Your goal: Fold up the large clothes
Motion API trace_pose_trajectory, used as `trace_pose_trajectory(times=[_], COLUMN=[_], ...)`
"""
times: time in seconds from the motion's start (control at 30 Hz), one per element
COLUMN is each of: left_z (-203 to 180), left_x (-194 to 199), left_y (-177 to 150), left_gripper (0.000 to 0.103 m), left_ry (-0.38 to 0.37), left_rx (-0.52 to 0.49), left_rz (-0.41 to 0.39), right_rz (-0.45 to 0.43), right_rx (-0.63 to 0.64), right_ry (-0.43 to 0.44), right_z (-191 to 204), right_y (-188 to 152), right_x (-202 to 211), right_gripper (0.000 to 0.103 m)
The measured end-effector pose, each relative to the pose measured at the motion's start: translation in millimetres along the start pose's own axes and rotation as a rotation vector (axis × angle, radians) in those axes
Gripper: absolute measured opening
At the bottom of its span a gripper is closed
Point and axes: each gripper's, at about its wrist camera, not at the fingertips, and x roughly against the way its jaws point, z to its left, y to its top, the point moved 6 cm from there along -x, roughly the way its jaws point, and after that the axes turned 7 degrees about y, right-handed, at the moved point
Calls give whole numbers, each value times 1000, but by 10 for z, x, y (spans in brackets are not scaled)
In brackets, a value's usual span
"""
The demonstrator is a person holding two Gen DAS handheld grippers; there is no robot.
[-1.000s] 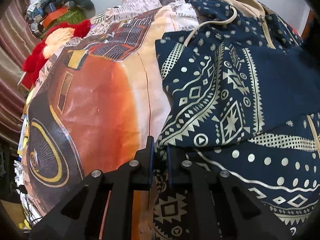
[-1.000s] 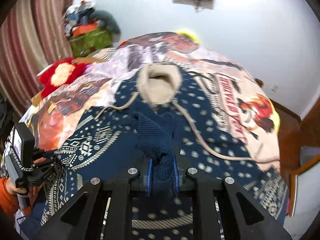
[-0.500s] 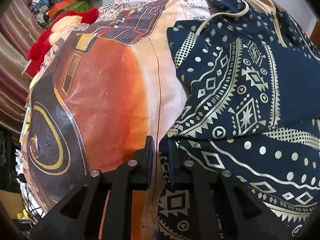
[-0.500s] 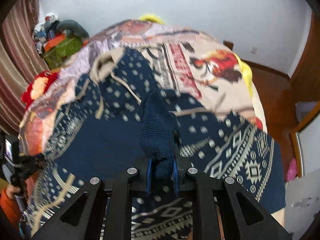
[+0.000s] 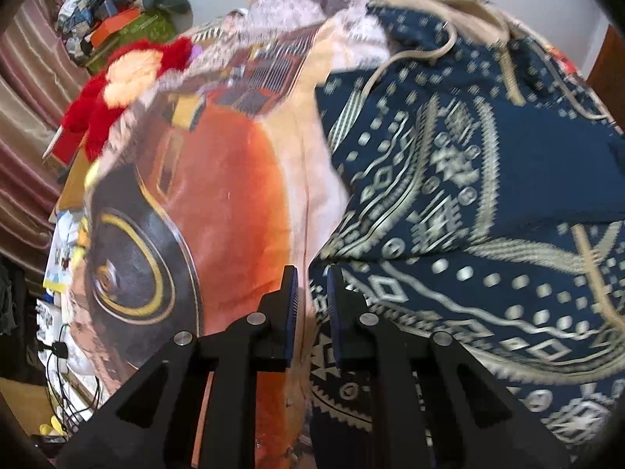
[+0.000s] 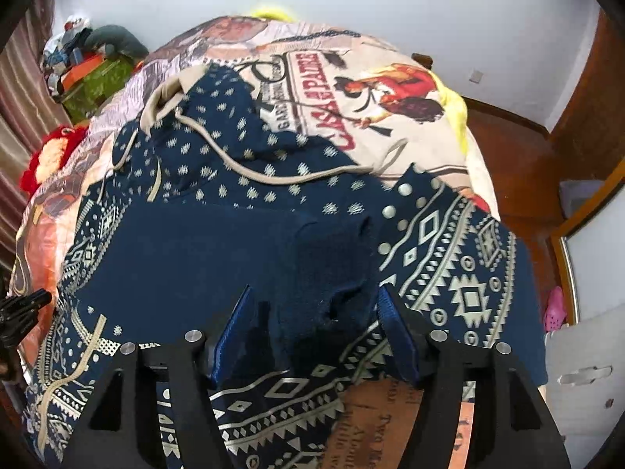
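Spread across a bed, a printed bedspread [image 5: 218,203] with a large orange-and-black picture carries the garment being folded, a navy hoodie [image 6: 203,258] patterned in pale geometric bands and dots. Nearest in the left wrist view, the left gripper [image 5: 311,285] has its two blue-padded fingers drawn to a narrow gap right at the hoodie's left edge [image 5: 324,258], where the cloth meets the bedspread; whether any fabric is actually pinched between them cannot be told, since the view is blurred there. Nearest in the right wrist view, the right gripper [image 6: 312,305] stands with its jaws spread wide, and a bunched ribbed cuff [image 6: 332,269] of the hoodie lies loose between the fingers, touching neither pad that can be seen. Just beyond it a plain navy fold lies across the middle of the garment. Farther on, a beige drawstring [image 6: 273,178] trails over the dotted chest, and the beige-lined hood [image 6: 172,90] lies toward the bed's far end. A red plush toy [image 5: 117,86] rests at the bed's far left edge. Beyond that corner, a heap of boxes and bags [image 6: 86,62] sits against a striped curtain [image 5: 27,90] and a white wall [image 6: 390,11].
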Motion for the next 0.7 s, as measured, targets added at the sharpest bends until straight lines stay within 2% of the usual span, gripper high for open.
trace_pose_trajectory(times=[0.1, 0.17, 0.23, 0.37, 0.43, 0.57, 0.7], left_z=[-66, -144, -256, -561, -782, -1192, -1693], left_x=[242, 419, 615, 928, 1063, 1146, 1050], left_y=[180, 328, 495, 805, 958, 1127, 1218], left_gripper=[18, 35, 48, 65, 71, 73, 73], left_ry=[-23, -39, -52, -80, -117, -179, -244], left_rx=[-4, -9, -21, -71, -92, -116, -166], left_rz=[-52, -96, -155, -242, -283, -297, -247], right_rz=[-49, -97, -152, -227, -263, -283, -235], right_rx=[-27, -38, -41, -53, -73, -141, -267], right_ry=[0, -3, -12, -31, -47, -49, -24], right_z=[-60, -111, -178, -353, -513, -871, -1320], right_y=[65, 117, 177, 240, 236, 145, -94], right_x=[197, 374, 599, 972, 1164, 1392, 1397], right_gripper=[67, 76, 80, 89, 93, 98, 98])
